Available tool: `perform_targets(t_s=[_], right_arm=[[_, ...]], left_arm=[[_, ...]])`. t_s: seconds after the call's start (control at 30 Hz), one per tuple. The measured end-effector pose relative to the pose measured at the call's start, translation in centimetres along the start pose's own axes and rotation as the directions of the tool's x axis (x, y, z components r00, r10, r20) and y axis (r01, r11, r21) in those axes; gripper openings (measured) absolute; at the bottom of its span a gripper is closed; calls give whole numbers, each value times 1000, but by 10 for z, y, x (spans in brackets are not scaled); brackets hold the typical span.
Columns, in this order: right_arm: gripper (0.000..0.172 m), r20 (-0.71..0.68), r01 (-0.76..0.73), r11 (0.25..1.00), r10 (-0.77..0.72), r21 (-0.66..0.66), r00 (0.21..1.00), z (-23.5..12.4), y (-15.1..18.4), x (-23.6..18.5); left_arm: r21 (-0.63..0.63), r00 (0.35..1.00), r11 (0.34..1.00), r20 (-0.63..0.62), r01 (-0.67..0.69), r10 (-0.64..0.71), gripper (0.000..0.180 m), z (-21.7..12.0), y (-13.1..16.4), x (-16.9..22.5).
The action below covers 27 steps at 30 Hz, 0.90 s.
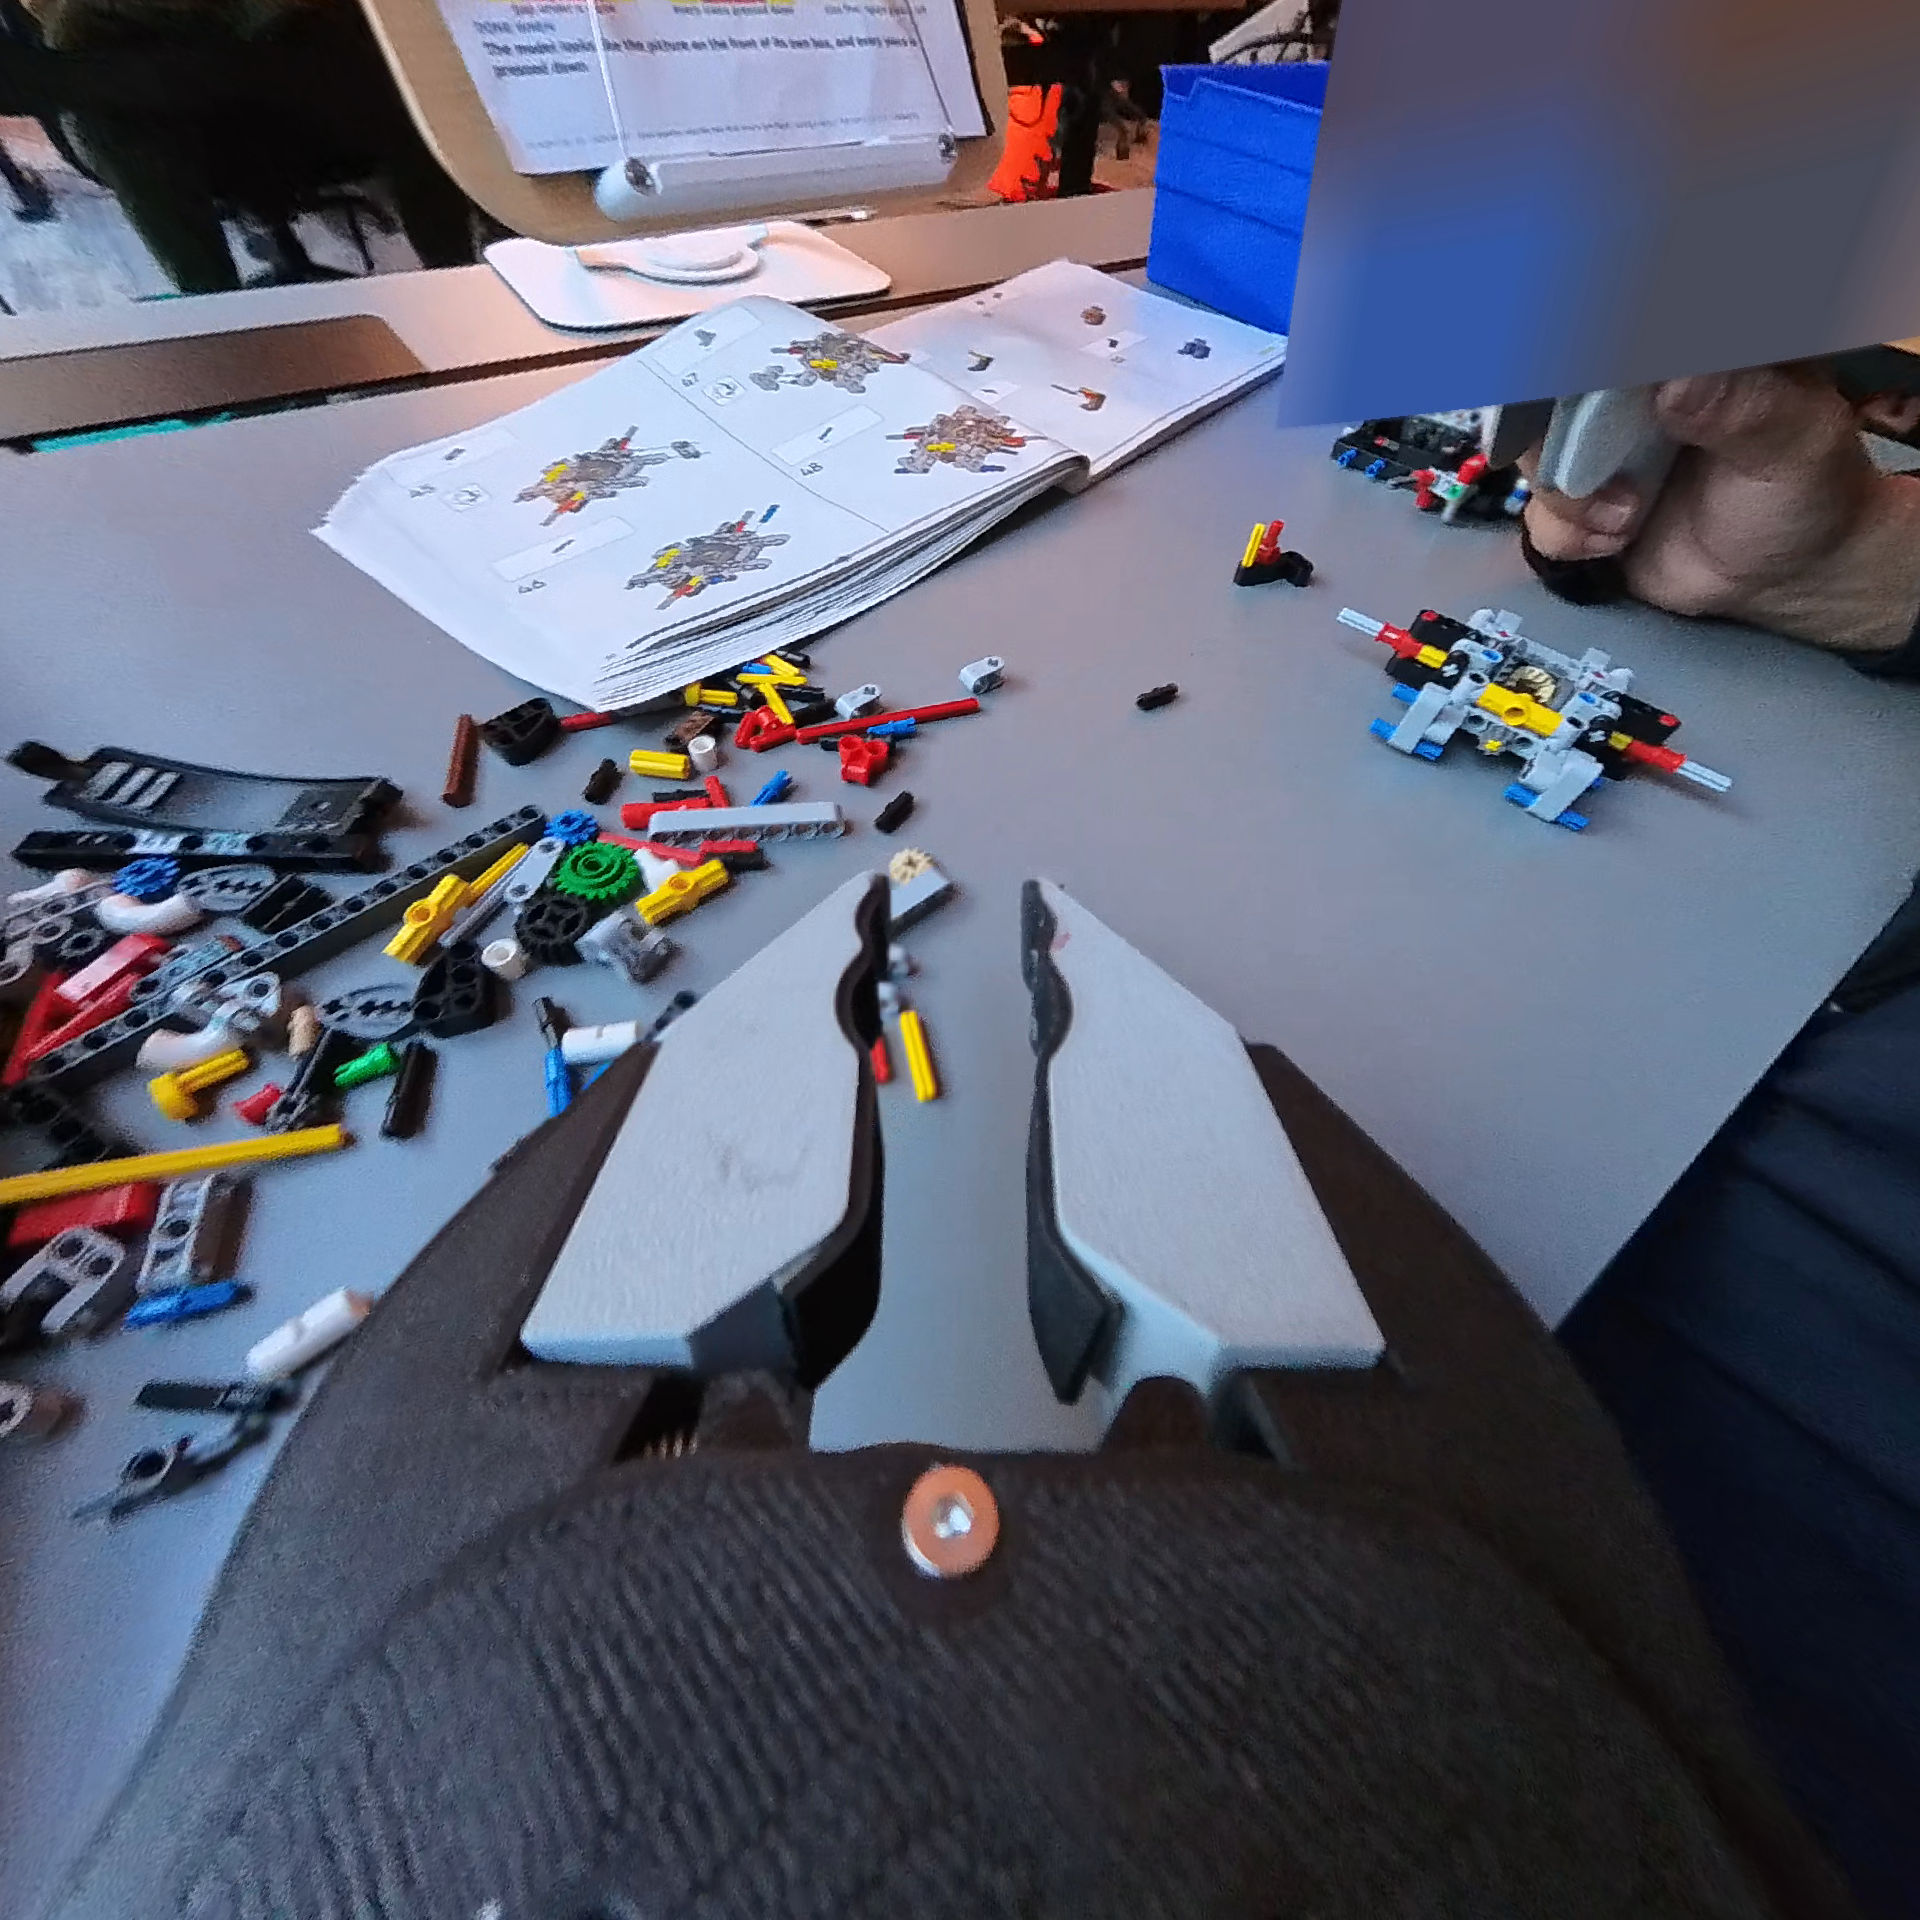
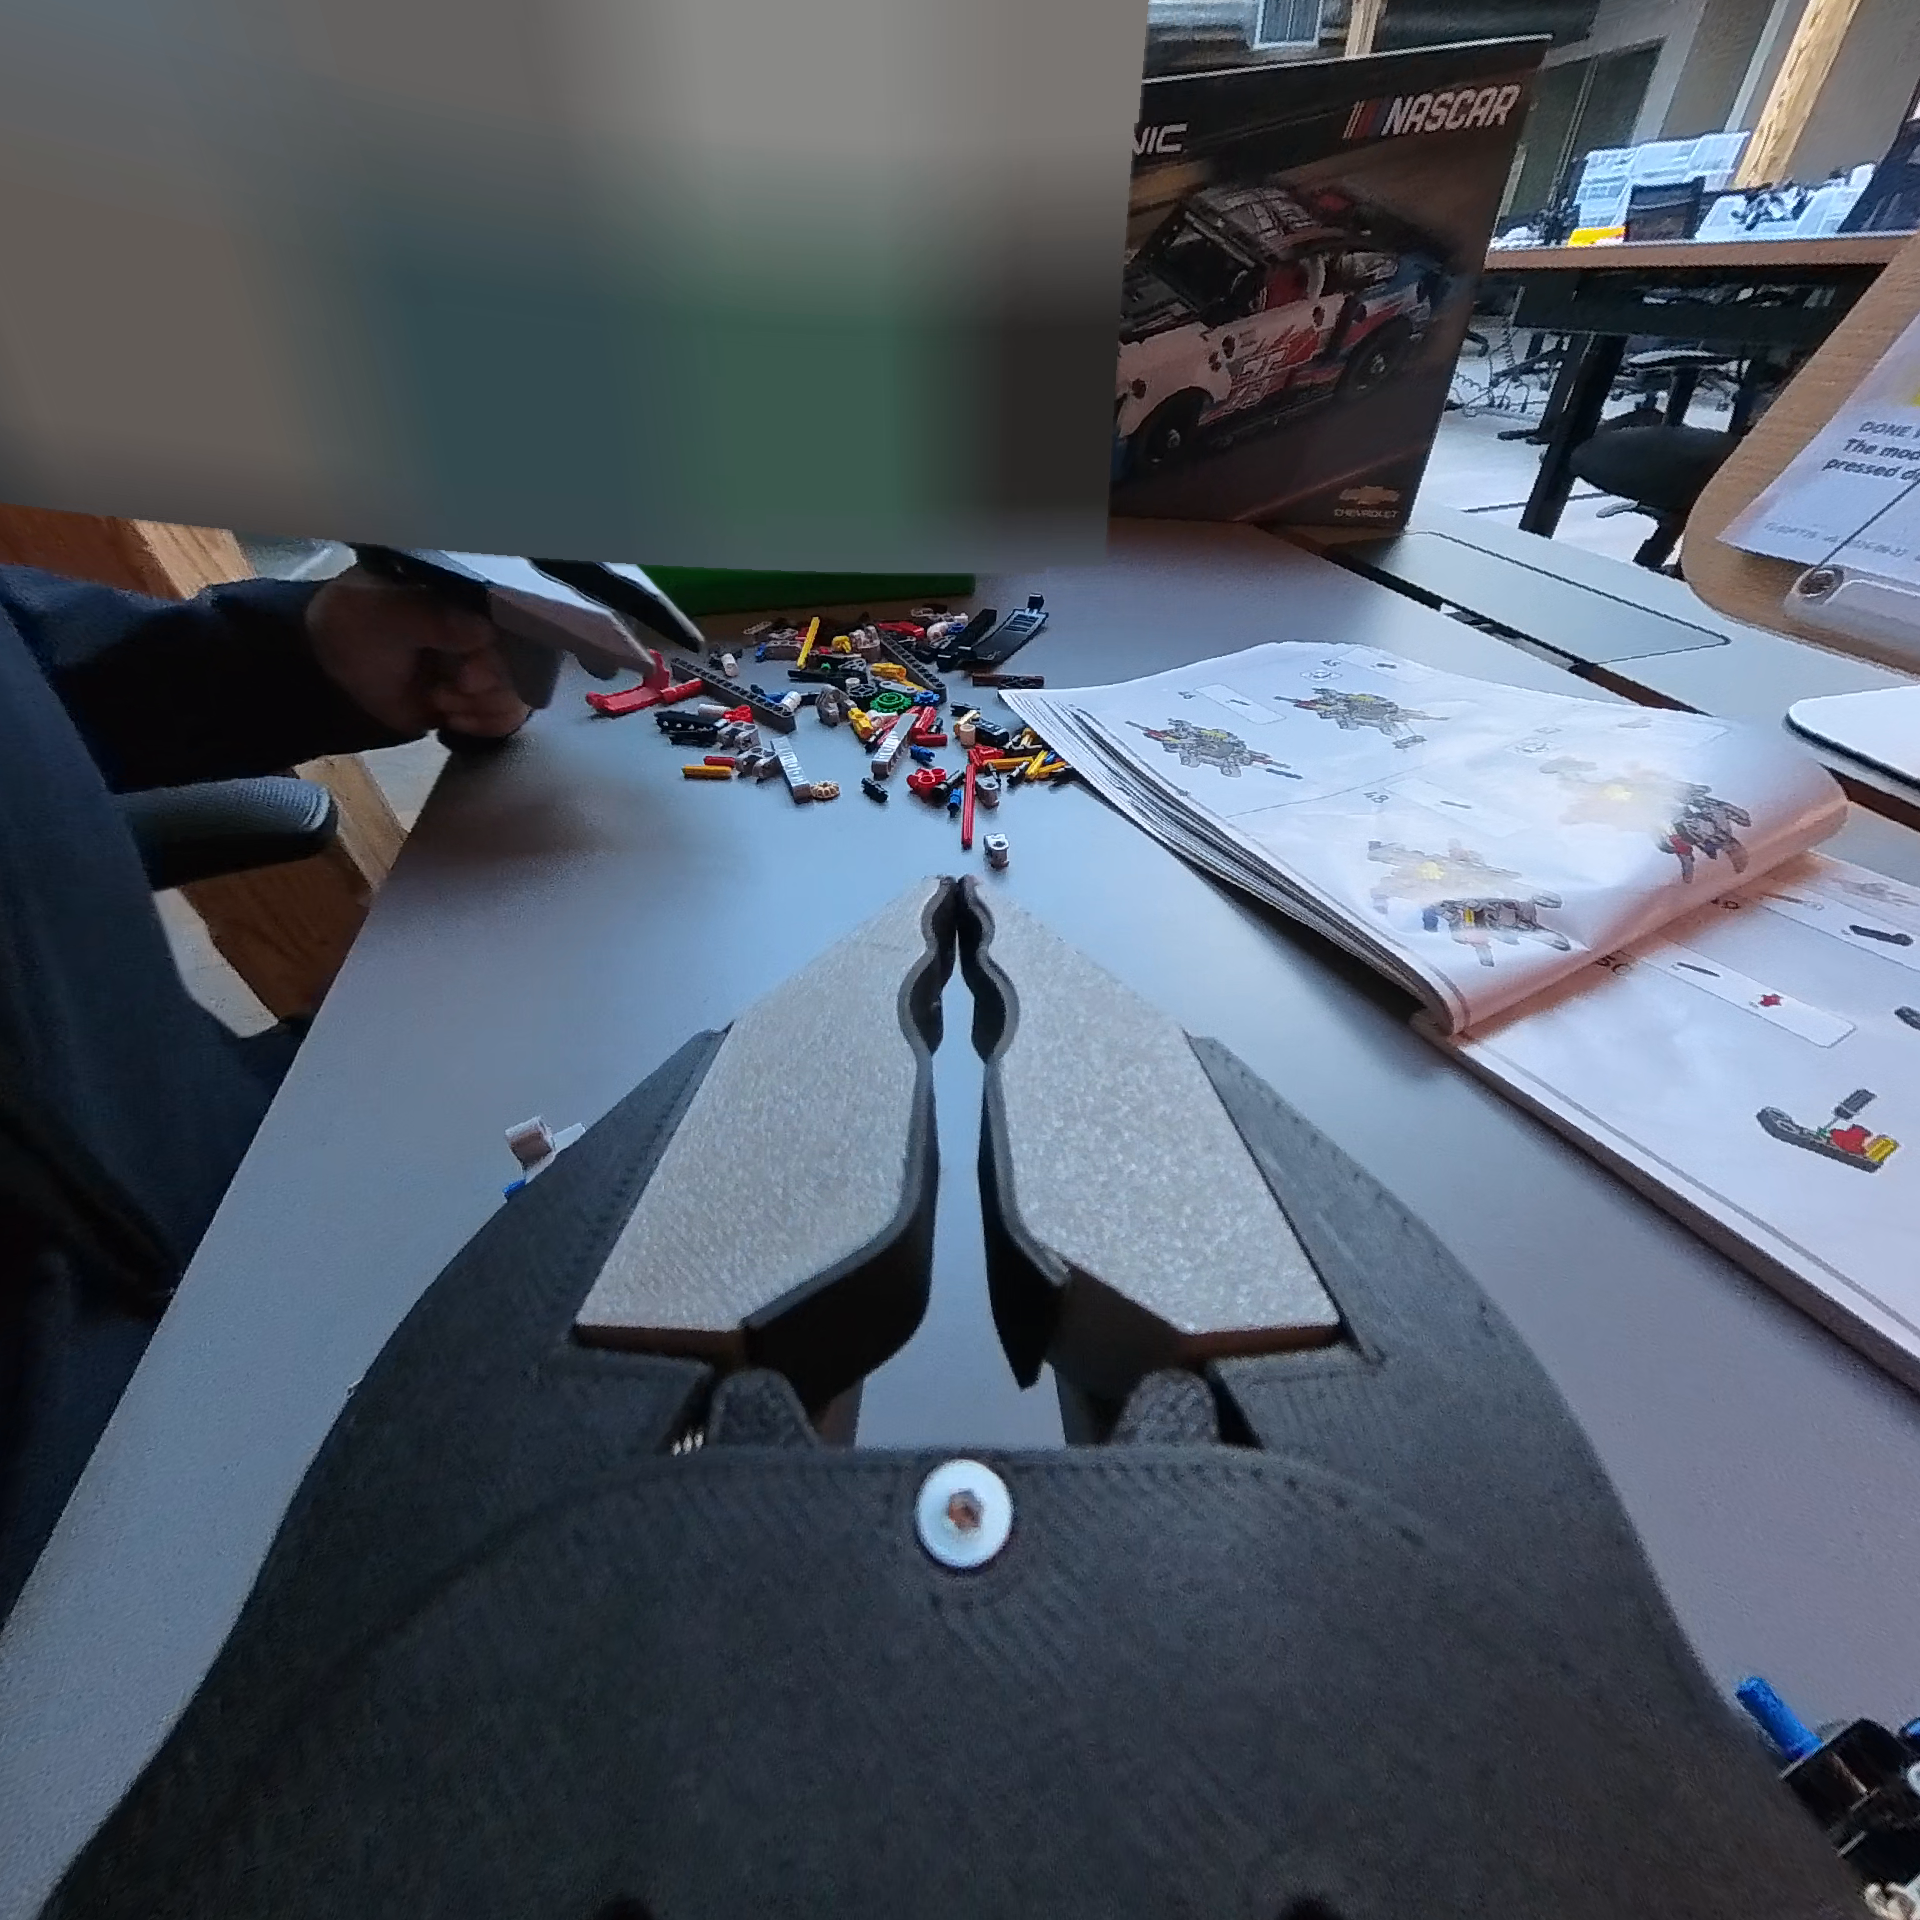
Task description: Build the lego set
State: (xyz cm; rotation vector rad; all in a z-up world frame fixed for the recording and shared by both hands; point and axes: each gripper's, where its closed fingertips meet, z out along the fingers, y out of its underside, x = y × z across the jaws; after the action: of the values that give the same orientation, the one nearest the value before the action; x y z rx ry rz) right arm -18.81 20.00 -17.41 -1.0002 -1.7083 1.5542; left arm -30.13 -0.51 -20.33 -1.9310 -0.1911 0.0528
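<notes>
My left gripper [image 1: 954, 888] is open and hovers low over the grey table [image 1: 1195, 935] at the right edge of a pile of loose building pieces [image 1: 582, 883]. Below its spread fingers lie a yellow axle [image 1: 917, 1055] and a small red piece [image 1: 880, 1060]. A grey beam with a tan gear [image 1: 916, 881] lies at the left fingertip. The pads press on nothing. It also shows in the right wrist view [image 2: 675, 646], held by a hand over the pile [image 2: 862, 707]. My right gripper [image 2: 956, 883] is shut, its tips touching with nothing between them. A small grey connector [image 2: 997, 850] lies just beyond them.
An open instruction booklet [image 1: 779, 468] lies behind the pile, and shows in the right wrist view [image 2: 1403, 790]. A partly built grey, yellow and black model [image 1: 1527, 707] and a small black-red-yellow assembly [image 1: 1273, 556] sit at right. A blue bin [image 1: 1231, 187] and the set's box [image 2: 1309, 291] stand at the back. Across from one pair of fingers to the other is roughly 25 cm.
</notes>
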Motion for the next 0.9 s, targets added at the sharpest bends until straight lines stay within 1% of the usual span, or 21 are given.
perform_targets(t_s=[0.2, 0.3, 0.37, 0.43, 0.57, 0.6, 0.67, 0.8, 0.9], right_arm=[[0, -30, 35, 999, -35, -4, 999, 1, 0, 2], [0, -46, 51, 999, -52, -7, 998, 2, 0, 3], [0, -58, 61, 998, -61, -3, 996, 1, 0, 4], [0, -74, 63, 998, -63, -1, 995, 1, -1, 6], [0, -96, 65, 998, -67, -19, 993, 3, 1, 9], [0, -101, 72, 997, -74, -24, 992, 3, 2, 9], [0, -111, 97, 995, -100, -34, 989, 4, 3, 8], [0, -126, 143, 988, -149, -61, 981, 5, 6, 6], [0, -132, 153, 986, -161, -68, 978, 6, 6, 6]], left_arm=[[-60, 996, 998, 85, -12, 17, 22, -33, 19, -14], [-49, 992, 999, 121, -15, 21, 22, -48, 20, -22], [-53, 985, 999, 174, -10, 20, 20, -57, 23, -33], [-92, 971, 995, 237, 23, 0, 20, -64, 32, -47], [-179, 943, 975, 325, 134, -70, 18, -77, 43, -76], [-200, 940, 969, 332, 148, -75, 18, -80, 44, -80], [-212, 947, 962, 304, 172, -103, 18, -87, 45, -80], [-186, 941, 965, 316, 186, -121, 18, -98, 46, -80], [-166, 943, 967, 303, 194, -137, 18, -97, 48, -75]])
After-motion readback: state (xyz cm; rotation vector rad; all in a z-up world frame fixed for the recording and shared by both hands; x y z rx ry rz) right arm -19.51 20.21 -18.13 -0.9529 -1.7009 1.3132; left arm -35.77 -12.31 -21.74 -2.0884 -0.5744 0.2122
